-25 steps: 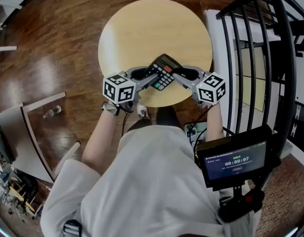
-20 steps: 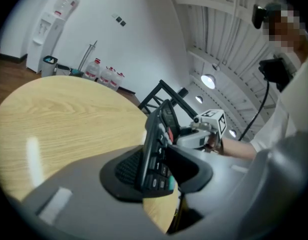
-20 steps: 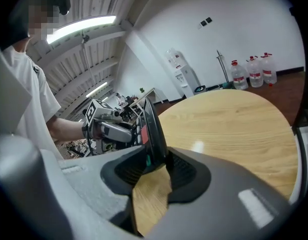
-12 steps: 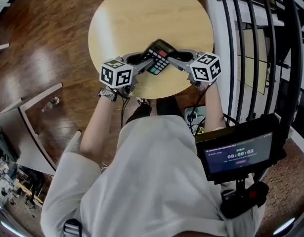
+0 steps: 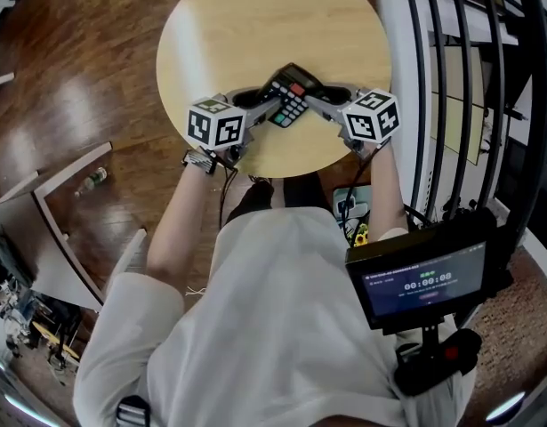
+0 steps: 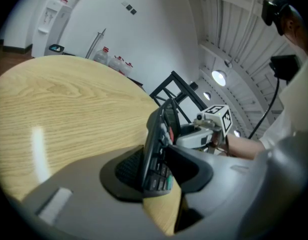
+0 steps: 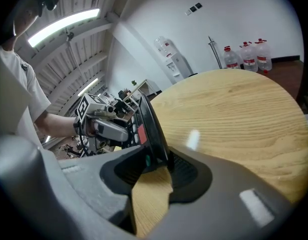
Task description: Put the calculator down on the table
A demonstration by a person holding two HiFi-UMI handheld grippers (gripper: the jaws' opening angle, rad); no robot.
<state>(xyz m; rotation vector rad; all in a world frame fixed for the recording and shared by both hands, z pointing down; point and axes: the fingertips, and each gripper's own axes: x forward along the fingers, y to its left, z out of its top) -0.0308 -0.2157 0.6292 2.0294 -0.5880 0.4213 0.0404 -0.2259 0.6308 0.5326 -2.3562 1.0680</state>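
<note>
The calculator (image 5: pixel 291 96) is over the near part of the round worktop (image 5: pixel 255 25), close to the edge by the person, and is held at both ends. Its keys face up in the head view, with a red key near its far end. Whether its underside touches the wood cannot be told.

The left hand-held gripper (image 5: pixel 269 107) clamps the calculator's left end. In the left gripper view the black pads press on the key face and on the back. The right hand-held gripper (image 5: pixel 316 101) has the right end between its jaws. They are opening, yet the pads lie against the case in the right gripper view. Both hand-held grippers slope down toward the worktop and point at each other, their marker cubes nearer the person.

Around the worktop lies a dark wooden floor (image 5: pixel 95 78). A black railing (image 5: pixel 451 87) stands to the right. A bottle (image 5: pixel 91 181) lies on the floor at left. A screen (image 5: pixel 420 283) showing a timer sits low on the right.
</note>
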